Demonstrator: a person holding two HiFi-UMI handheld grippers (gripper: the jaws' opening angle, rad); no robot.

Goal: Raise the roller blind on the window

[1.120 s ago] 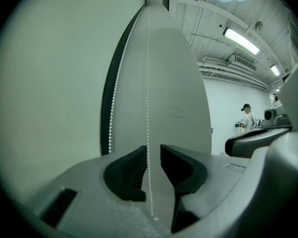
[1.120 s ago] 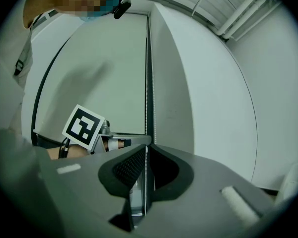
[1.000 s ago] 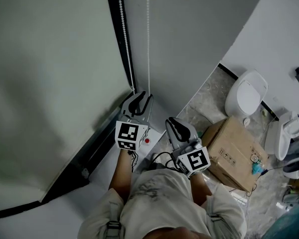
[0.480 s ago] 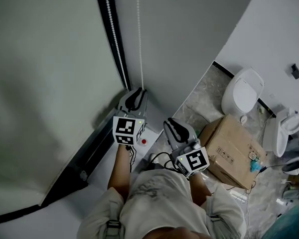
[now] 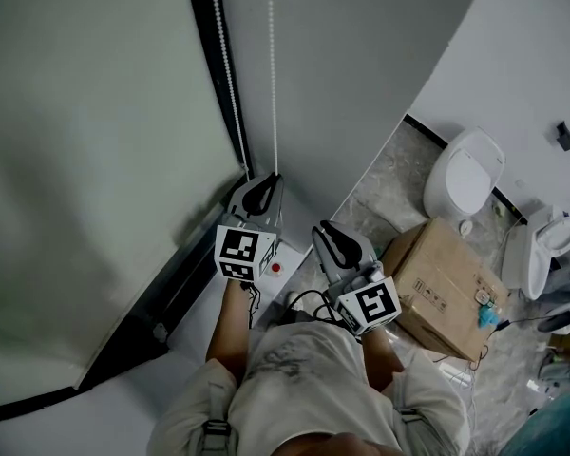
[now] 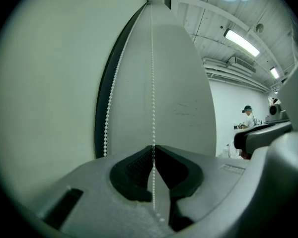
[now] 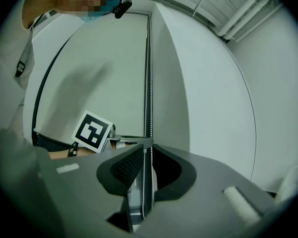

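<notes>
While the person stands square to the window, the pale grey-green fabric roller blind [image 5: 85, 160] covers the pane on the left, right down to the black window frame [image 5: 123, 350] at the sill. Just to its right hangs the white bead chain [image 5: 272, 65], two strands side by side against the grey wall.

Left gripper [image 5: 269, 180] is up at the chain, pointing level, and in the left gripper view [image 6: 153, 150] its jaws are pressed together on the right-hand strand [image 6: 152, 83]. The beads run straight up out of the pinch, taut. The other strand [image 6: 108, 113] hangs free beside the frame.

Right gripper [image 5: 323, 231] sits lower and nearer the person, apart from the chain. Its jaws have just been opening, and in the right gripper view [image 7: 145, 150] they stand apart with a slim gap. The chain shows in line with that gap, the pads are not pressing on it, and the left gripper's marker cube [image 7: 93, 131] peeks in beyond.

Down on the floor to the right are a brown cardboard box [image 5: 446, 293] and a white toilet [image 5: 467, 174].
</notes>
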